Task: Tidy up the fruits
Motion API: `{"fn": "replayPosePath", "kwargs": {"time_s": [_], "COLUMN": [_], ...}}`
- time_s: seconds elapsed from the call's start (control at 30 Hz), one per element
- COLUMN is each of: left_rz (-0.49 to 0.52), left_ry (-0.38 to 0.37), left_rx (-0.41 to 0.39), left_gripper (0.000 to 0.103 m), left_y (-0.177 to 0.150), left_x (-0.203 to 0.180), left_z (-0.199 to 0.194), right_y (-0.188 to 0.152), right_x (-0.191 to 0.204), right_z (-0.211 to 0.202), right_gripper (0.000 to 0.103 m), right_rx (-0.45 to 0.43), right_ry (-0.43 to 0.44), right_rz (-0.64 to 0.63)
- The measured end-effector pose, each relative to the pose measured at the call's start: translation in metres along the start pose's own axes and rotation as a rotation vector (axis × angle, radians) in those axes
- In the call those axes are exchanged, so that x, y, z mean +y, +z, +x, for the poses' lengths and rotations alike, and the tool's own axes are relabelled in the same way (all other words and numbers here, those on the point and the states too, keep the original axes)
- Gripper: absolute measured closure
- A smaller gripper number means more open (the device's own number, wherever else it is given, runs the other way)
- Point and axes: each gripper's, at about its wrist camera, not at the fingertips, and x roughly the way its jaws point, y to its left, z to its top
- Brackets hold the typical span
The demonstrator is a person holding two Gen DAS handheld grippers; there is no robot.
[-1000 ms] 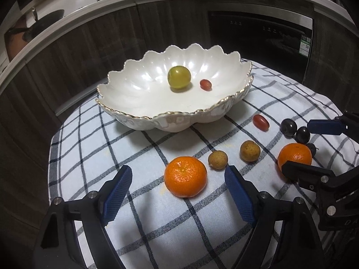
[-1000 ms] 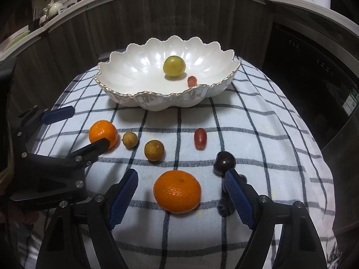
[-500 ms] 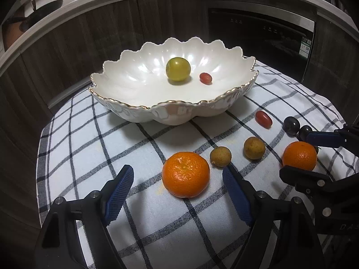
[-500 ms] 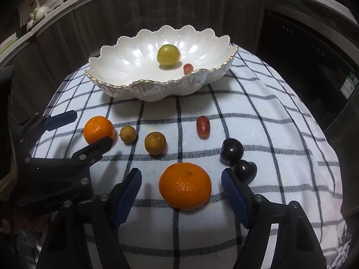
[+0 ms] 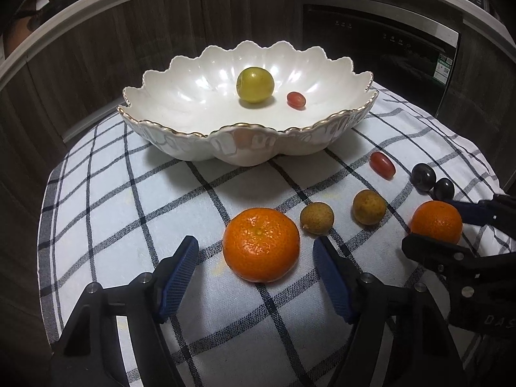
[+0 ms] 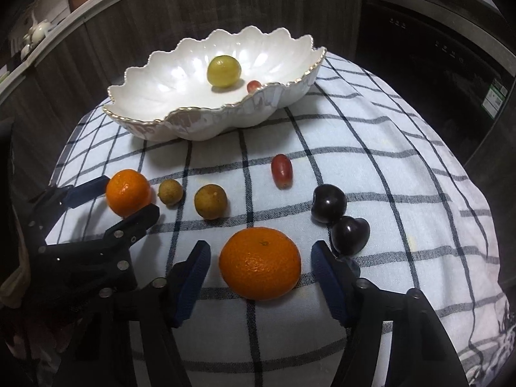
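Two oranges lie on the checked cloth. My left gripper [image 5: 254,242] straddles the left orange [image 5: 261,248], jaws closing, with a narrow gap still showing at each blue pad. My right gripper [image 6: 260,248] likewise straddles the right orange [image 6: 259,262], jaws closing, pads just off the peel. The white scalloped bowl [image 5: 245,125] with a gold rim stands behind, holding a green fruit [image 5: 254,84] and a red grape [image 5: 296,100]. In the right wrist view the left gripper [image 6: 113,204] flanks its orange [image 6: 129,192].
Loose on the cloth between the oranges are two brown longans [image 6: 170,192] [image 6: 210,205], a red grape [image 6: 281,171] and two dark cherries [image 6: 329,204] [image 6: 350,235], the nearer one beside my right finger. Dark wood cabinets and an oven front surround the small table.
Both pairs of jaws have narrowed around their oranges. Each orange looks larger and nearer in its wrist view. The right wrist view has rolled, so the bowl now tilts.
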Motion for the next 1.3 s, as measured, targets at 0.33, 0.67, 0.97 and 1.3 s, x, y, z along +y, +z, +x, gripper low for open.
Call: {"fn": "replayPosePath", "kwargs": {"time_s": [0.33,0.67,0.97,1.3], "left_rz": [0.007,-0.017,-0.046,-0.1], "left_ry": [-0.015,0.007,0.062,0.118], "left_rx": [0.014,0.015,0.011,0.001], "left_gripper": [0.059,0.061,0.061,0.061], "left_y": [0.0,-0.001,-0.004,-0.01], "left_x": [-0.002,-0.005,-0.013,-0.032], "left_z": [0.002,-0.004,-0.024,-0.056], "right_y": [-0.002,0.0,-0.001,0.001], "right_x": [0.0,-0.005,-0.008,-0.011], "right_z": [0.005,0.005,-0.003,-0.025], "right_gripper": [0.055,0.056,0.056,0.056], "right_rx": [0.019,0.028,0.019,-0.027], "right_ry": [0.016,0.038,0.056,0.082], "right_rz": [0.005,0.017,-0.003,-0.036]}}
